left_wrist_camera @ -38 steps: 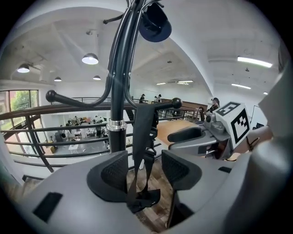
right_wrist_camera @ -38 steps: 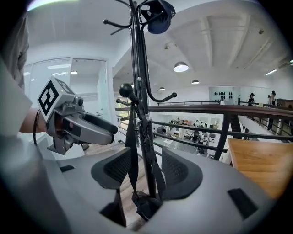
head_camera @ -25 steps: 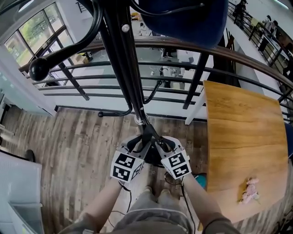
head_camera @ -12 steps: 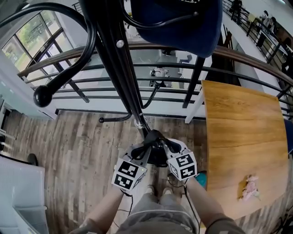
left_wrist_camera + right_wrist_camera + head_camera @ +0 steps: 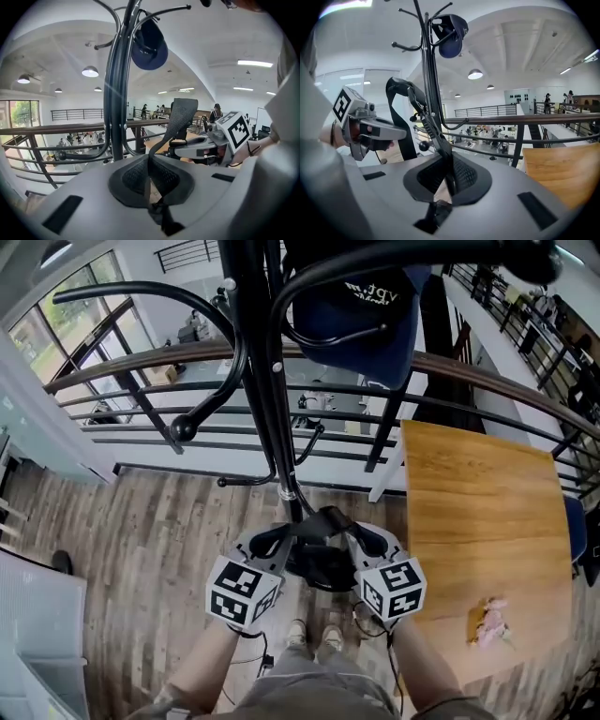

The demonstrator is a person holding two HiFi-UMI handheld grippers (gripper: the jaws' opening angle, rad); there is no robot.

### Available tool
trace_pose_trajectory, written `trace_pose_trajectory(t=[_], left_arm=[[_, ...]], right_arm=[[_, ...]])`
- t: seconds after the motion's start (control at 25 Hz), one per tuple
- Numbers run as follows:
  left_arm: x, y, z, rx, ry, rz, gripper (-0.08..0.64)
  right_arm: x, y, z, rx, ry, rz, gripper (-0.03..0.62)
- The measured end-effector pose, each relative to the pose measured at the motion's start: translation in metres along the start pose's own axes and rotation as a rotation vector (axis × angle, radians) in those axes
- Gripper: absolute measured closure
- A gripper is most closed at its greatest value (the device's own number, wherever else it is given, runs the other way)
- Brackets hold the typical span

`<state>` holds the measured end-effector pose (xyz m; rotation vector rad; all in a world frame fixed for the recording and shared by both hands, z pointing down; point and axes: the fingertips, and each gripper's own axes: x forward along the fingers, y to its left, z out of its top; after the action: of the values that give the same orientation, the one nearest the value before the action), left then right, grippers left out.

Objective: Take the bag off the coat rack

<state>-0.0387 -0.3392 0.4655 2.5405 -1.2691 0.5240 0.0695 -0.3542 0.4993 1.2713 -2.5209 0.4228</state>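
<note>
Both of my grippers are clamped on the black webbing of the bag [image 5: 319, 563]. The fingers of my left gripper [image 5: 149, 173] are pressed together on a strap [image 5: 180, 117] that rises out from between them. My right gripper [image 5: 449, 176] pinches another length of webbing the same way. The dark bag hangs low between my two hands, just in front of the black pole of the coat rack [image 5: 265, 381]. A navy cap [image 5: 361, 320] sits high on one hook, and a wooden table [image 5: 487, 512] stands to my right.
</note>
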Motion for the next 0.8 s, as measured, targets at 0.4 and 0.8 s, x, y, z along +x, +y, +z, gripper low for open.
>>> trace_pose_trajectory(t=[0.4, 0.8], left_arm=[[-0.092, 0.003, 0.071, -0.001, -0.134, 0.086, 0.543], [-0.173, 0.018, 0.087, 0.005, -0.212, 0.253, 0.543]], right_arm=[[-0.062, 0.058, 0.086, 0.03, -0.095, 0.126, 0.546], [-0.07, 0.115, 0.119, -0.044, -0.147, 0.314, 0.546]])
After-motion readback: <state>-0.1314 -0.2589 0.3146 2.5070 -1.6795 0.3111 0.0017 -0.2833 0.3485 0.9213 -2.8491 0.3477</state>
